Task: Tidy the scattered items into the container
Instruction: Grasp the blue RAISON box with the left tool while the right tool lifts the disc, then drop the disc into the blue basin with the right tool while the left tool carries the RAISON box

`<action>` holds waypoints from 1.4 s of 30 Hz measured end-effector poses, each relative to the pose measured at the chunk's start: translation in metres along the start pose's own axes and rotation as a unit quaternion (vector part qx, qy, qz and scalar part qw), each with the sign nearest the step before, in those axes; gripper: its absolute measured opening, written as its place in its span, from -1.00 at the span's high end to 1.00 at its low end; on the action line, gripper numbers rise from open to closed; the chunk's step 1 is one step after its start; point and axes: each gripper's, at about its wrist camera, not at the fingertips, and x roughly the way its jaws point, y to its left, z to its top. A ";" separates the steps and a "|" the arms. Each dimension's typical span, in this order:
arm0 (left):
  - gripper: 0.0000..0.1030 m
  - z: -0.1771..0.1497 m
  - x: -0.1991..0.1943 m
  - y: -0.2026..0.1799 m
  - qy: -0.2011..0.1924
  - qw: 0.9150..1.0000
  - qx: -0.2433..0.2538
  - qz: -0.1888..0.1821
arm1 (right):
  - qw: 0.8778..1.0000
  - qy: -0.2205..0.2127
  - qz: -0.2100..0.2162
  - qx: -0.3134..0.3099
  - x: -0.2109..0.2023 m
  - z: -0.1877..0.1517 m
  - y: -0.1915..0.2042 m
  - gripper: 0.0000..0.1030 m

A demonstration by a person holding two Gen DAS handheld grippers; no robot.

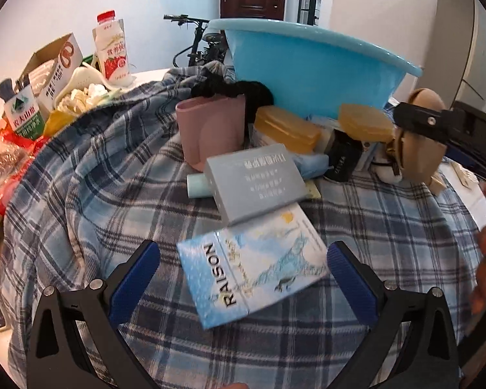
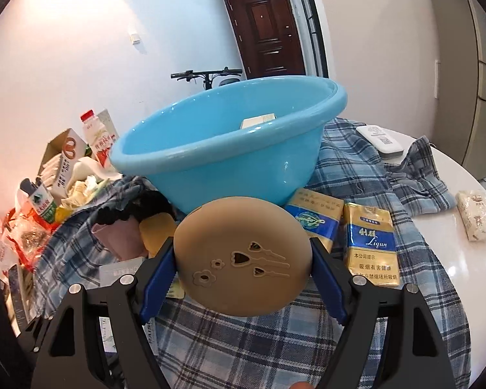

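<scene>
A light-blue basin (image 1: 307, 74) (image 2: 210, 162) stands on a plaid cloth at the back, with a small box (image 2: 259, 121) inside it. My right gripper (image 2: 241, 243) is shut on a tan round case (image 2: 243, 256) with cut-out flowers, held up in front of the basin. From the left wrist view, that gripper (image 1: 437, 126) and case (image 1: 421, 155) show at the right edge. My left gripper (image 1: 243, 248) is open and tilted down over a pale-blue RAISON box (image 1: 252, 269) lying between its fingers. Behind it lie a grey box (image 1: 256, 181), a pink cup (image 1: 210, 129) and an amber case (image 1: 288, 126).
Two blue-and-gold packs (image 2: 317, 223) (image 2: 371, 243) lie right of the basin. A black jar (image 1: 343, 159) and black hair tie (image 1: 233, 90) sit near its base. A milk bottle (image 1: 111, 52), cartons and bags crowd the left. A white remote (image 2: 379, 141) and a wrapped packet (image 2: 476, 214) lie at the right.
</scene>
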 end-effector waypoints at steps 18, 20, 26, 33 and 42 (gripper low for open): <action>-0.78 -0.010 0.000 -0.022 -0.016 1.000 0.021 0.012 | 1.000 -0.003 0.023 -0.004 -0.007 0.001 0.005 -0.56; -0.77 -0.010 -0.001 -0.020 -0.018 1.000 0.016 0.005 | 1.000 -0.003 0.022 -0.005 -0.007 0.001 0.005 -0.56; -0.76 -0.006 -0.025 -0.018 -0.052 0.998 0.022 -0.011 | 1.000 -0.008 0.022 -0.006 -0.009 0.002 0.004 -0.56; -0.76 0.002 -0.053 -0.011 -0.093 0.995 0.021 -0.018 | 0.999 -0.029 0.021 -0.011 -0.019 0.004 0.006 -0.56; -0.76 0.016 -0.070 -0.018 -0.129 0.991 0.039 -0.014 | 0.998 -0.063 0.012 -0.010 -0.037 0.009 0.005 -0.56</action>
